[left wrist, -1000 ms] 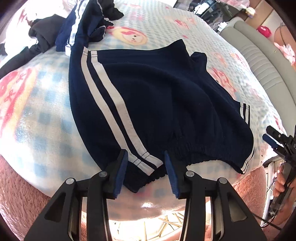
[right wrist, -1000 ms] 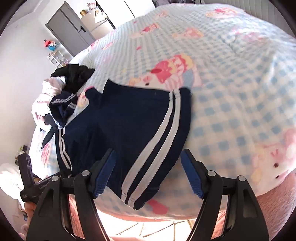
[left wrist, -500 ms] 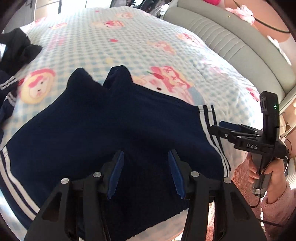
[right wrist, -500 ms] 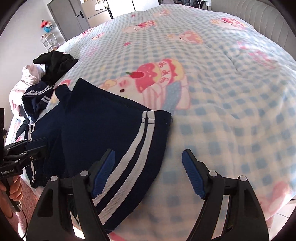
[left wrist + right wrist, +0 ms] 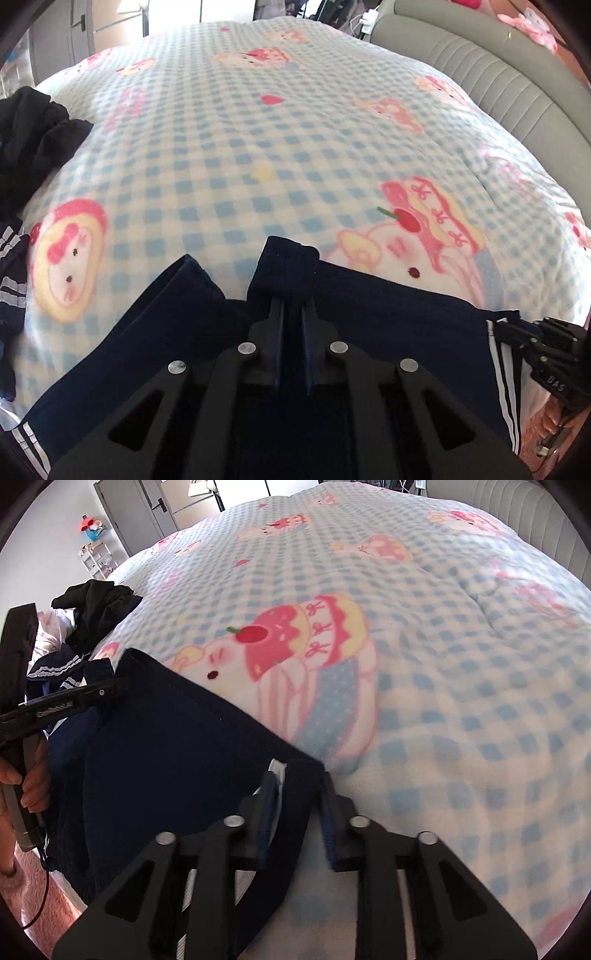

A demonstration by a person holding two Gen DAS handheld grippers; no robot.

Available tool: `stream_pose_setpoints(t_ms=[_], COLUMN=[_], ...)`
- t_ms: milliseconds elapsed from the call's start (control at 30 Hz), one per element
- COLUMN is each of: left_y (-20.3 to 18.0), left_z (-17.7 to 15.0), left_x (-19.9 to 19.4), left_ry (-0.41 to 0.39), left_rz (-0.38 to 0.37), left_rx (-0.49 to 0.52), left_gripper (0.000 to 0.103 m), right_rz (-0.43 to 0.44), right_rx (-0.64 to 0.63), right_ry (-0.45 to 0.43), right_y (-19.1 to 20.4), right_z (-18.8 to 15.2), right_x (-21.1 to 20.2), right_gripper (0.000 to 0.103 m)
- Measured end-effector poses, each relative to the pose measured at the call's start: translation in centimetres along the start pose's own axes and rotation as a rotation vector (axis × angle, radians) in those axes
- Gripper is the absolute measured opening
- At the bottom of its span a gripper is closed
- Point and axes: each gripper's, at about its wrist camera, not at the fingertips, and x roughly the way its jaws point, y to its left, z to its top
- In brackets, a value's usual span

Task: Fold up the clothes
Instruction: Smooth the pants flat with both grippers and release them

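On the blanket [image 5: 295, 147], left gripper [image 5: 293, 306] pinching navy shorts [image 5: 388, 317], white stripe [image 5: 277, 771] at right gripper [image 5: 295, 794]

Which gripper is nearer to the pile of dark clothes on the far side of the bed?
Left. The left gripper pinches the navy shorts mid-edge, nearer the dark clothes pile; the right gripper grips their striped corner, farther away.

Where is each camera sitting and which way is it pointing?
Left wrist: on the left gripper, facing across the bed; its fingers pinch the navy shorts.
Right wrist: on the right gripper, facing across the bed toward the grey door; the left hand shows.
Shared: shorts, checked blanket, black clothes pile, each other's gripper.
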Motion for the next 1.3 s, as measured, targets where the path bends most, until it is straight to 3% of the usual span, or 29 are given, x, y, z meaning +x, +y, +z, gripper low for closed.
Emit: stream_pose_setpoints(t_ms=[167, 233, 267, 333, 400, 500, 567, 700, 800, 833, 900, 933, 1000, 1067, 1200, 1233, 1300], left_y=[0.7, 1.3, 1.6, 2.0, 2.0, 1.9, 1.7, 2.5, 3.5, 4.0, 5.8, 6.2, 5.9, 5.5, 6.4, 6.9, 7.7], left_z=[1.5, 1.4, 1.0, 0.1, -1.5, -4.5, -6.9, -11.6, -13.8, -14.2, -15.4, -15.7, -16.0, -16.5, -18.7, -19.3, -20.2], left_x=[1.1, 2.5, 2.1, 1.2, -1.7, -4.9, -5.7, -6.3, -6.1, -7.2, -11.3, -12.6, -13.4, -11.9, -9.3, -10.0, -11.4], left_ry=[-0.014, 0.044, 0.032, -0.001, -0.103, -0.143, -0.128, -0.066, 0.000, -0.031, -0.196, -0.233, -0.216, -0.126, 0.046, 0.031, -0.008], left_rz=[0.008, -0.004, -0.021, -0.053, -0.073, -0.087, -0.074, -0.069, -0.047, -0.080, -0.252, -0.235, -0.117, -0.043, 0.114, 0.087, 0.061], left_rx=[-0.040, -0.067, -0.093, -0.141, -0.144, -0.136, -0.133, -0.180, -0.220, -0.244, -0.339, -0.350, -0.297, -0.251, -0.290, -0.321, -0.357], left_gripper=[0.011, 0.017, 0.020, 0.030, 0.039, 0.039, 0.037, 0.037, 0.036, 0.035, 0.038, 0.040, 0.038, 0.036, 0.036, 0.036, 0.034], right_rz=[-0.008, -0.046, -0.044, -0.027, -0.001, 0.042, 0.112, 0.209, 0.162, 0.146, 0.126, 0.155, 0.195, 0.162, 0.097, 0.080, 0.081], right_rx=[0.018, 0.020, 0.043, 0.075, 0.099, 0.110, 0.096, 0.048, -0.005, 0.001, 0.014, 0.030, 0.049, 0.051, 0.056, 0.057, 0.109], right_ry=[-0.095, -0.065, -0.036, -0.040, -0.084, -0.143, -0.149, -0.085, 0.026, 0.036, 0.043, -0.008, -0.096, -0.066, -0.004, 0.011, 0.016], right_y=[-0.6, -0.8, -1.2, -1.5, -1.6, -1.1, 0.4, 4.3, 6.4, 6.5, 6.5, 6.3, 6.2, 6.3, 6.5, 6.5, 5.4], right_z=[1.5, 1.4, 1.2, 0.7, 0.3, -0.4, -1.4, -4.4, -6.5, -6.9, -7.5, -7.4, -7.4, -8.0, -9.0, -9.2, -9.8], right_x=[-2.0, -0.7, 0.1, -0.4, -2.3, -5.1, -6.6, -6.1, -2.9, -2.7, -2.7, -4.1, -6.4, -5.7, -4.2, -3.8, -3.8], right_gripper=[0.008, 0.008, 0.009, 0.023, 0.034, 0.036, 0.037, 0.037, 0.037, 0.036, 0.036, 0.037, 0.043, 0.050, 0.050, 0.045, 0.044])
